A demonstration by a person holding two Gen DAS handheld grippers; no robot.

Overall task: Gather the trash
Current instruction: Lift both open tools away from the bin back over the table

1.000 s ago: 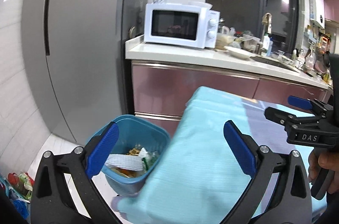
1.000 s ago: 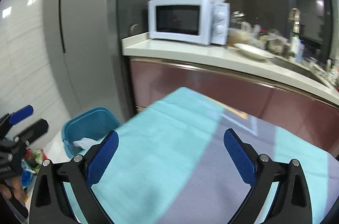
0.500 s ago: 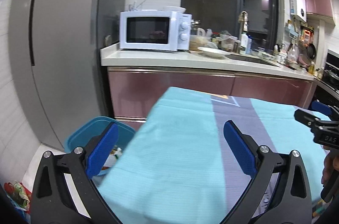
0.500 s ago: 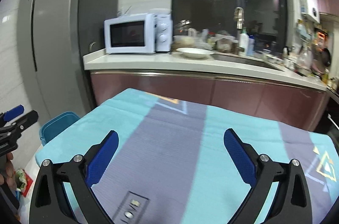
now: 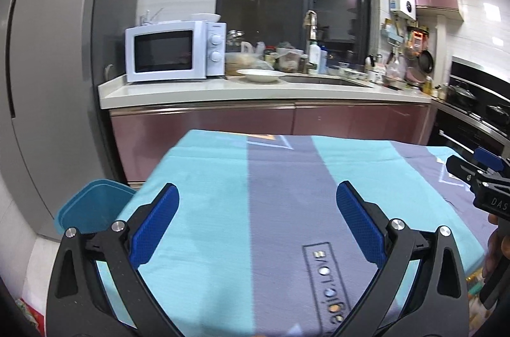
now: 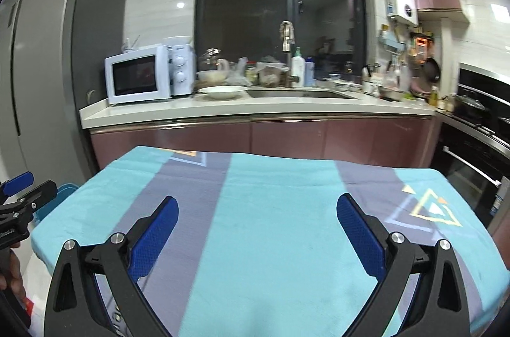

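My left gripper [image 5: 257,203] is open and empty above a table covered in a turquoise and grey cloth [image 5: 223,209]. My right gripper [image 6: 257,206] is open and empty over the same cloth [image 6: 271,225]. A blue trash bin [image 5: 92,209] stands on the floor beside the table's left edge; only its rim shows, and its inside is hidden. A sliver of the bin [image 6: 60,193] shows in the right wrist view. The right gripper [image 5: 475,174] shows at the right edge of the left wrist view, and the left gripper [image 6: 22,193] at the left edge of the right wrist view. No trash lies on the visible cloth.
A kitchen counter [image 5: 255,88] runs behind the table with a white microwave [image 5: 175,50], a white plate [image 5: 261,75] and several bottles. A grey fridge [image 5: 47,82] stands at the left. An oven [image 6: 478,152] is at the right. Coloured packets [image 5: 28,311] lie on the floor at lower left.
Both grippers have swung right and up, away from the bin toward the table's middle. The bin's contents have gone out of view. Both grippers stayed open and empty.
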